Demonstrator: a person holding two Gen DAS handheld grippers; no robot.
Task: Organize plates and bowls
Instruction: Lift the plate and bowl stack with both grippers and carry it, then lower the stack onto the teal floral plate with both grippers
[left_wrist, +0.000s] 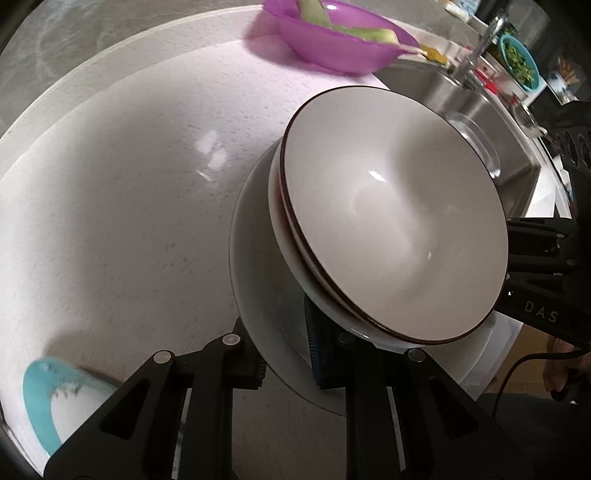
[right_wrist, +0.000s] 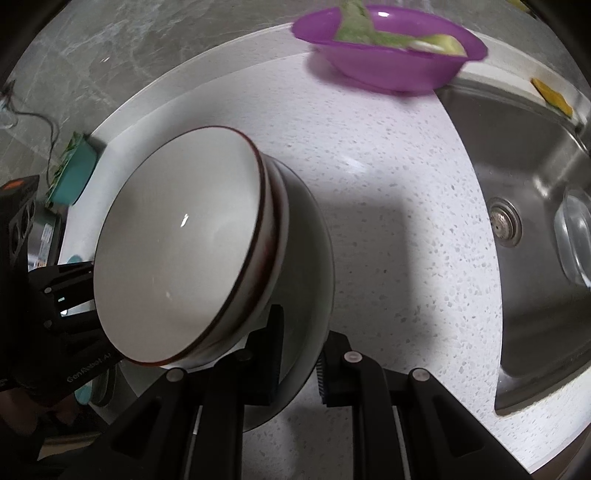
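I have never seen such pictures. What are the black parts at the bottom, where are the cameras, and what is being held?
The black parts are two hand-held grippers, one per hand, each with a camera looking along its fingers. The left gripper and the right gripper each clamp an opposite edge of one white plate, which carries stacked brown-rimmed bowls. On the speckled counter stands a purple bowl with green vegetable pieces. Beside it is a steel sink.

Both grippers, left (left_wrist: 286, 365) and right (right_wrist: 299, 373), clamped shut
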